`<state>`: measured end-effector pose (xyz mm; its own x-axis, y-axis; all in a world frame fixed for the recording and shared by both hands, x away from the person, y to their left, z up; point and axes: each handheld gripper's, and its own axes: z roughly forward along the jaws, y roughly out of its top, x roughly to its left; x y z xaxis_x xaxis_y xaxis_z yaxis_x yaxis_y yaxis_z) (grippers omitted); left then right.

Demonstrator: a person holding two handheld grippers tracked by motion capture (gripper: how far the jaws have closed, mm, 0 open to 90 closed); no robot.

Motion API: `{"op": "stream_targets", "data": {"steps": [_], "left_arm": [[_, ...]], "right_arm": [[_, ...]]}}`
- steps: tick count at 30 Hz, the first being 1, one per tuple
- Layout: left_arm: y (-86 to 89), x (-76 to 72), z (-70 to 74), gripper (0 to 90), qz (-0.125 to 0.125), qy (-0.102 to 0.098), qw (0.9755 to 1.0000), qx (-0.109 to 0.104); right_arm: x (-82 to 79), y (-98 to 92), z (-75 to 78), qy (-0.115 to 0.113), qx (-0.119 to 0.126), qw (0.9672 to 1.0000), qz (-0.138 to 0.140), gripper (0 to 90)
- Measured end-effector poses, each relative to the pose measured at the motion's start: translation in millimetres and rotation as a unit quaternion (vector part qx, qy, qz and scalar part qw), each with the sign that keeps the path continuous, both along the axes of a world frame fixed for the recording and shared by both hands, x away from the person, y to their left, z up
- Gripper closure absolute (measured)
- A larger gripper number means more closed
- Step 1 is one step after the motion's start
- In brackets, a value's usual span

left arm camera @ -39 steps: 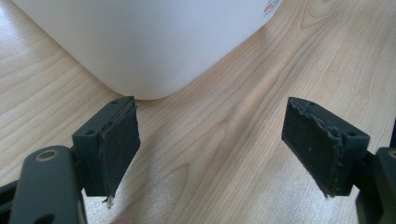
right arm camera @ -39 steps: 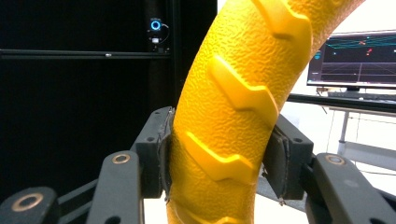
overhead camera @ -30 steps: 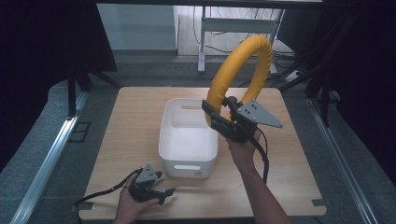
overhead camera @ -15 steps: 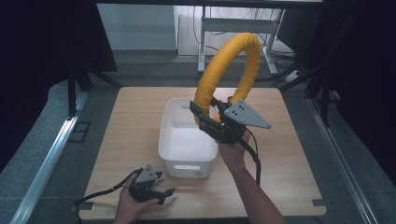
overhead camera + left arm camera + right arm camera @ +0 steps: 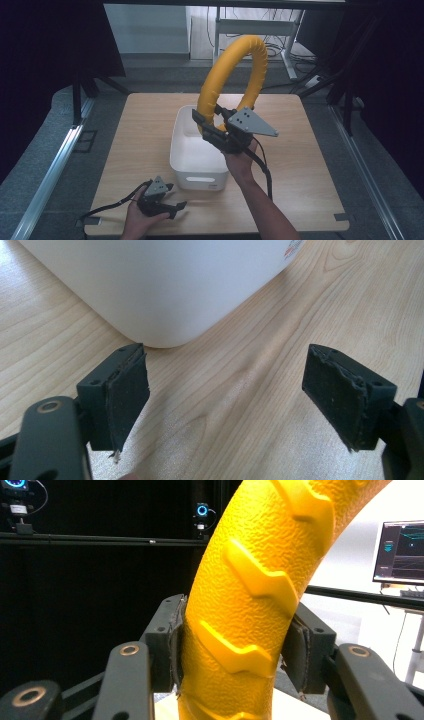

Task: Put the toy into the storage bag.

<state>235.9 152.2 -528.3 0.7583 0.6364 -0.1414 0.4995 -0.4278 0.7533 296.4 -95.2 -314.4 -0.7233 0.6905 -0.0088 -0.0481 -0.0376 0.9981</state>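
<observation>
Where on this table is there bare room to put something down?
Bare wood lies left of the white bin, beyond its far wall, and right of the person's forearm. Crowded: the near-left corner with the left gripper, and above the bin, where the right gripper holds the yellow ring.

There was one curved yellow rubber ring with raised tread (image 5: 235,70), one white rectangular plastic bin (image 5: 186,165), one light wooden table (image 5: 310,170), and two black two-jaw grippers, one left (image 5: 172,206) and one right (image 5: 206,127).
</observation>
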Motion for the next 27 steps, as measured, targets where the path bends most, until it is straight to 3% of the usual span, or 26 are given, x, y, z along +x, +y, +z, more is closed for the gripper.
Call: {"op": "stream_targets", "data": {"steps": [12,27], "left_arm": [[-0.2,-0.2,-0.1,19.0,-0.001,0.001,1.0,-0.002],[-0.1,-0.2,-0.1,19.0,-0.002,0.002,1.0,0.001]], "right_arm": [[-3.1,15.1,-4.4,0.004,0.011,0.9999,0.011,48.0],[-13.9,39.3,-19.4,0.009,-0.003,0.9996,0.028,47.9]]}}
